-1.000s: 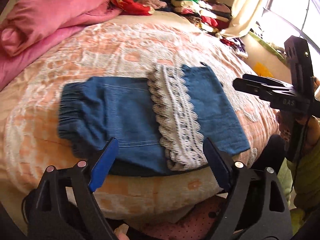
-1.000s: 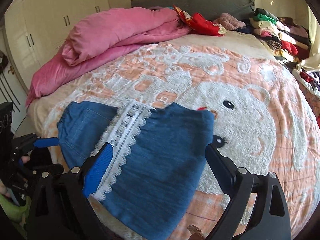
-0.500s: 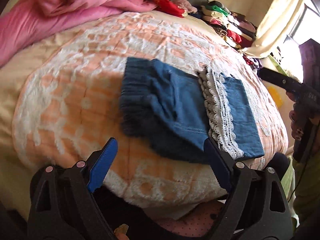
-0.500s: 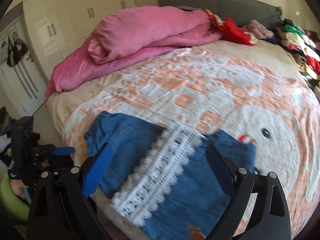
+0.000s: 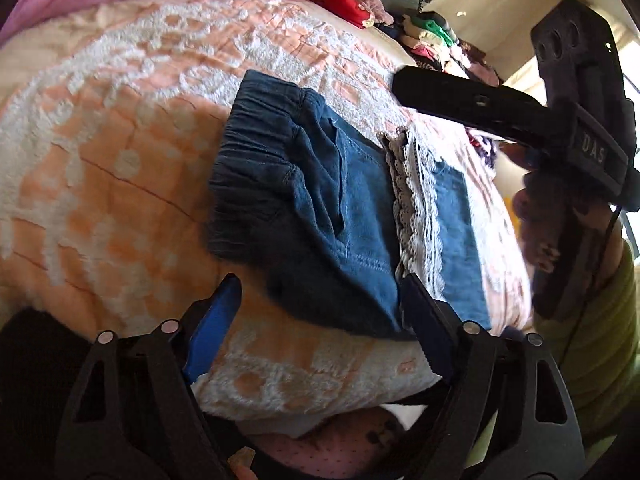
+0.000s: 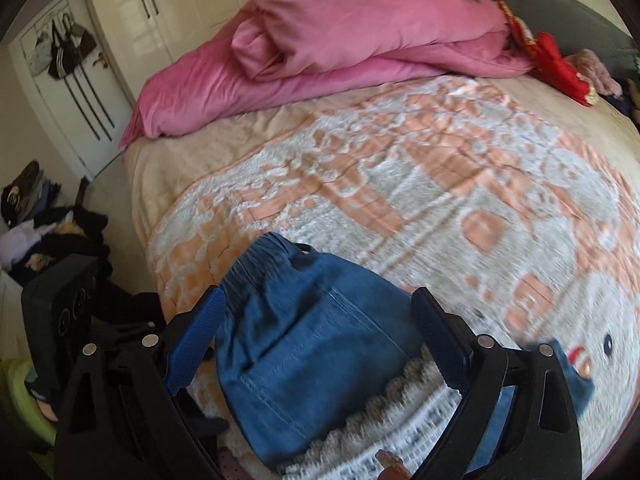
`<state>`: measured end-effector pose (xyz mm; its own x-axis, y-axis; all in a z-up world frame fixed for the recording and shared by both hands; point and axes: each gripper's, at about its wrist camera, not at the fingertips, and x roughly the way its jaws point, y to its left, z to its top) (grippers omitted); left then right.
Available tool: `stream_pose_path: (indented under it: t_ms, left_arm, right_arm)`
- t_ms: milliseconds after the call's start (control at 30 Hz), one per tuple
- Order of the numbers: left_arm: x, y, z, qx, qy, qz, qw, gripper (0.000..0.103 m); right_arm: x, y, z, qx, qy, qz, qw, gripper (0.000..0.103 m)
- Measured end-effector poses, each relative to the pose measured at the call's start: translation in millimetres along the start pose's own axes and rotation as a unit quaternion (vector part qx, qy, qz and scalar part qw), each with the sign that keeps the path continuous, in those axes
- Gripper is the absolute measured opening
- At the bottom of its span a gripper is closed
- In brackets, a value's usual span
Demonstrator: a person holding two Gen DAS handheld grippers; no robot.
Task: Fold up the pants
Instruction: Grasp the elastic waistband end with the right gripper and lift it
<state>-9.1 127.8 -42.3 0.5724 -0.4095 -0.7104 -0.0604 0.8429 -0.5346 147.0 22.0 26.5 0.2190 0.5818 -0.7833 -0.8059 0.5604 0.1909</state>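
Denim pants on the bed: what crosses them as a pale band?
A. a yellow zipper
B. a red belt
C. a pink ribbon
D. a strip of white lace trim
D: a strip of white lace trim runs across the blue denim pants, between the gathered elastic waistband end and the plain denim end, and it shows again in the right wrist view below the denim.

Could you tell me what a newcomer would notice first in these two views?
Folded blue denim pants with a white lace band lie near the edge of a peach and white blanket. A bright pink duvet is heaped at the bed's far end. Both grippers hover open over the pants.
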Motion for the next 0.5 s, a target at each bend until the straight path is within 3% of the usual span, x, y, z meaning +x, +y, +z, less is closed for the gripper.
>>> stream_pose_path:
  t_ms: [100, 467, 500]
  left_arm:
    - [7.0, 4.8, 4.5, -0.014, 0.001, -0.007, 0.9999, 0.064]
    - [22.1, 16.1, 10.3, -0.048, 0.003, -0.029, 0.9984, 0.064]
    - [22.7, 16.3, 10.4, -0.050, 0.002, -0.029, 0.9983, 0.064]
  right_arm:
    - [17.1, 5.2, 8.7, -0.010, 0.017, 0.008, 1.000, 0.093]
    - [85.4, 21.1, 19.6, -0.028, 0.088, 0.036, 0.995, 0.093]
    - [90.8, 20.4, 18.0, -0.025, 0.093, 0.042, 0.995, 0.085]
